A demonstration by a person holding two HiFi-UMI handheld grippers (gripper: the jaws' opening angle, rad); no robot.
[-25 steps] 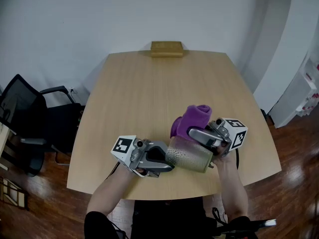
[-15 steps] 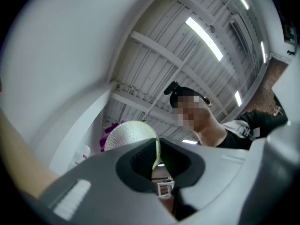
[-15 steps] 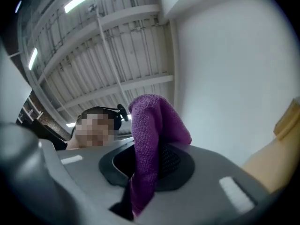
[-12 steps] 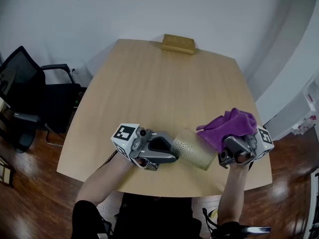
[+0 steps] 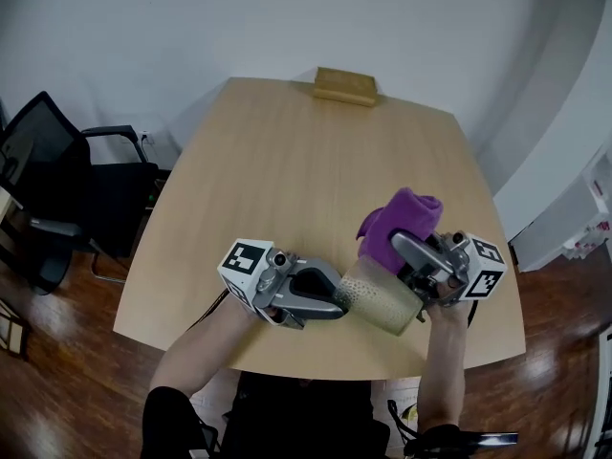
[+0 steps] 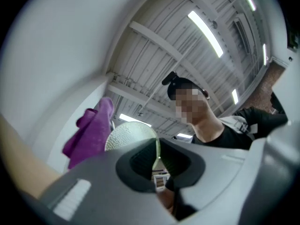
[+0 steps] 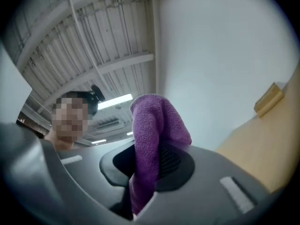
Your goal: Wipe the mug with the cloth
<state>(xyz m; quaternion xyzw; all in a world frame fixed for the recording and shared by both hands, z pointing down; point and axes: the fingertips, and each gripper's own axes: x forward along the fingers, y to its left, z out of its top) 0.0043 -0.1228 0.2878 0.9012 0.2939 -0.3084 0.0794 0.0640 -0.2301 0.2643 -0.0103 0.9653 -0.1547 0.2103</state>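
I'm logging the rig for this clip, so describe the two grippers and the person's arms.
The left gripper and right gripper match: smooth grey moulded shells, black jaw pads, and a white cube printed with black square markers at each rear end. The forearms are bare; the person wears a black short-sleeved top.

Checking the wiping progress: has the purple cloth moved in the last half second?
Yes. The cloth in the right gripper swung left, away from the table's right edge, toward the mug.
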